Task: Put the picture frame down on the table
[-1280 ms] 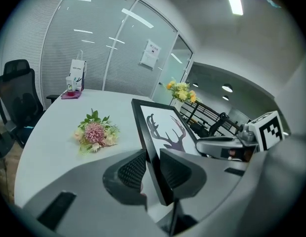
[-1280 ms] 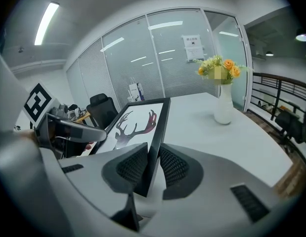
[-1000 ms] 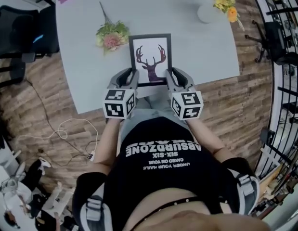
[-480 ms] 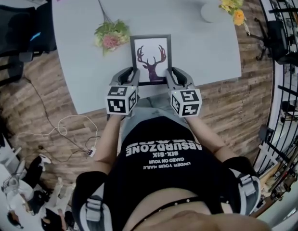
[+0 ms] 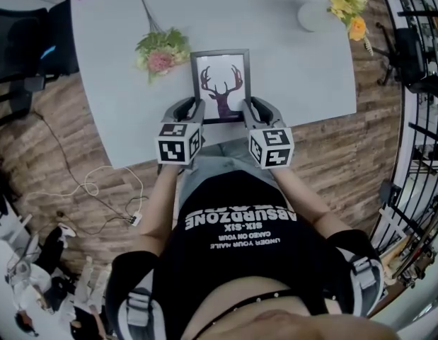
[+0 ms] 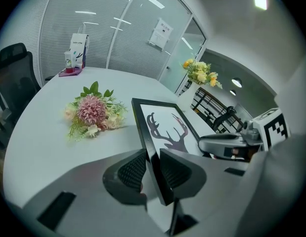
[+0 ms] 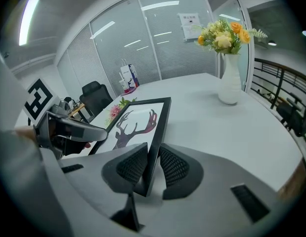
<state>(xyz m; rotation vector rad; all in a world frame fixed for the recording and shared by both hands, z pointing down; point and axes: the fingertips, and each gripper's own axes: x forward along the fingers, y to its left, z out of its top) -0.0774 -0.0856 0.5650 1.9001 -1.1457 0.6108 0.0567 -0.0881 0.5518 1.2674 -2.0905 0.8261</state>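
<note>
Step in hand: lowering, no release yet. Your left tool (image 6: 153,172) and right tool (image 7: 152,169) are each clamped shut on the black rim of the picture frame (image 5: 220,86), one per side, at its near corners. The frame is over the tabletop (image 5: 289,76), deer print up, its near edge close to the tabletop's near edge. It looks tilted, far edge lower; I can't tell if that edge touches. Next move, as I judge it: level the near edge down until the frame lies flat, then open both tools together and back out toward yourself. Room: the flower bunch (image 5: 160,50) lies just off the frame's far left corner, so don't drift left. The vase (image 5: 314,16) is well apart, far right of the frame.
</note>
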